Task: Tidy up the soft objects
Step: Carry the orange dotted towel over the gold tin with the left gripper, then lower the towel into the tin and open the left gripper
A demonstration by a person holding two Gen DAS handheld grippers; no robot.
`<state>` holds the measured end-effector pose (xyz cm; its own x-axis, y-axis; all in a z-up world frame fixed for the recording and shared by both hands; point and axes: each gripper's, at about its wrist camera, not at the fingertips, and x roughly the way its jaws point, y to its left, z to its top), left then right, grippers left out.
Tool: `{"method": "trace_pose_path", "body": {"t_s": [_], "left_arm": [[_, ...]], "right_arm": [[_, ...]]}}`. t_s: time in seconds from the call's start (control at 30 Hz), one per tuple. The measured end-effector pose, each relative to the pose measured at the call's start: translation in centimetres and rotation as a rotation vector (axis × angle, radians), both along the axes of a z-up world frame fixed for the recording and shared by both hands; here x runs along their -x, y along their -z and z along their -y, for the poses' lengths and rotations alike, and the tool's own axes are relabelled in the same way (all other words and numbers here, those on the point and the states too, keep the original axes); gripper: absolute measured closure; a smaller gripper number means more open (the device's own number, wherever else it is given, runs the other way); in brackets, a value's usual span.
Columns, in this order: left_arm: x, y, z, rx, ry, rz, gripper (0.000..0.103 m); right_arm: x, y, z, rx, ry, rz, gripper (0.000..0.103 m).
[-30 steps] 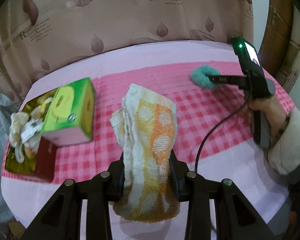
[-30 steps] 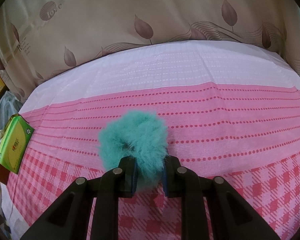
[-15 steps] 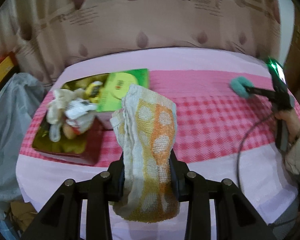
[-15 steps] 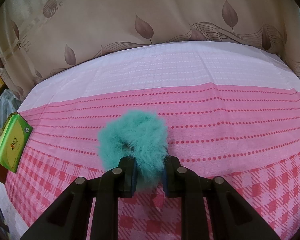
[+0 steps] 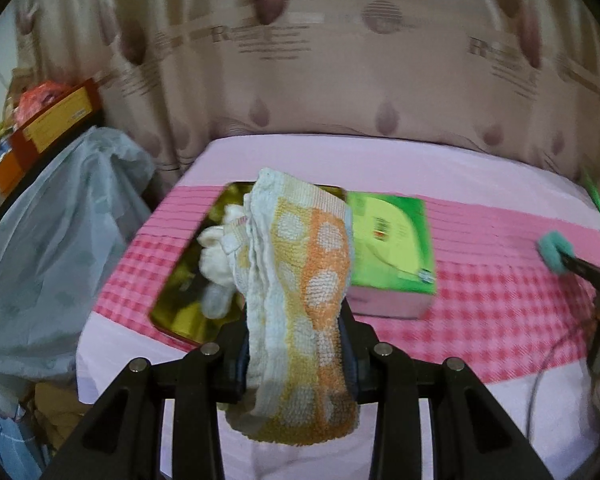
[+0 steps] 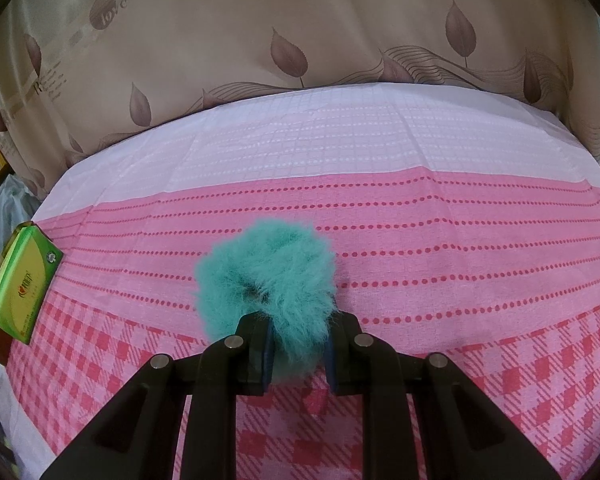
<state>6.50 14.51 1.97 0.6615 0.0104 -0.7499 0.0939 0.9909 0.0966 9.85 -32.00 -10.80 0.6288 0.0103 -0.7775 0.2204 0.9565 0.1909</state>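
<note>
1. My left gripper (image 5: 296, 344) is clamped on a towel (image 5: 300, 280), white with orange and yellow patches; the cloth stands up between the two fingers and hangs out below them.
2. Past the towel I see a gold tin tray (image 5: 180, 304) on the pink tablecloth (image 5: 500, 312), at the table's left end. White soft things (image 5: 216, 248) lie inside it; I cannot tell exactly what they are.
3. A green box (image 5: 392, 244) sits just right of the tray, its left edge hidden by the towel, so I cannot tell if the two touch.
4. My right gripper (image 6: 298, 354) pinches a fluffy teal scrunchie (image 6: 264, 276), its fingers narrowed onto the lower edge of the ring. The scrunchie sits over the dotted pink stripes of the cloth (image 6: 460, 240); I cannot tell whether it rests on the cloth or is held just above it.
5. From the left camera, that scrunchie (image 5: 552, 250) shows at the far right, well apart from the tray.
6. From the right camera, the green box (image 6: 24, 280) is at the far left edge.
7. A leaf-print curtain (image 6: 300, 40) hangs behind the table.
</note>
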Motion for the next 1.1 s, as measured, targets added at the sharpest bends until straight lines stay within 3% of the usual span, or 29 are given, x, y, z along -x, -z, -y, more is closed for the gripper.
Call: {"method": "trace_pose_path", "body": {"t_s": [0.13, 0.57, 0.9, 1.1], "left_arm": [[-1.6, 0.6, -2.4, -0.006, -0.065, -0.004, 0.067], [-6.5, 4.9, -7.7, 0.085, -0.177, -0.096, 0.067], [-9.7, 6.3, -7.5, 0.090, -0.143, -0.125, 0.065], [-9.9, 6.8, -7.8, 0.087, -0.149, -0.138, 0.055]], "right_arm": [[0.0, 0.0, -0.1, 0.008, 0.000, -0.002, 0.085], [0.0, -0.1, -0.7, 0.048, 0.000, -0.014, 0.085], [-0.1, -0.2, -1.2, 0.095, 0.000, -0.028, 0.085], [-0.2, -0.2, -1.5, 0.107, 0.000, -0.032, 0.084]]}}
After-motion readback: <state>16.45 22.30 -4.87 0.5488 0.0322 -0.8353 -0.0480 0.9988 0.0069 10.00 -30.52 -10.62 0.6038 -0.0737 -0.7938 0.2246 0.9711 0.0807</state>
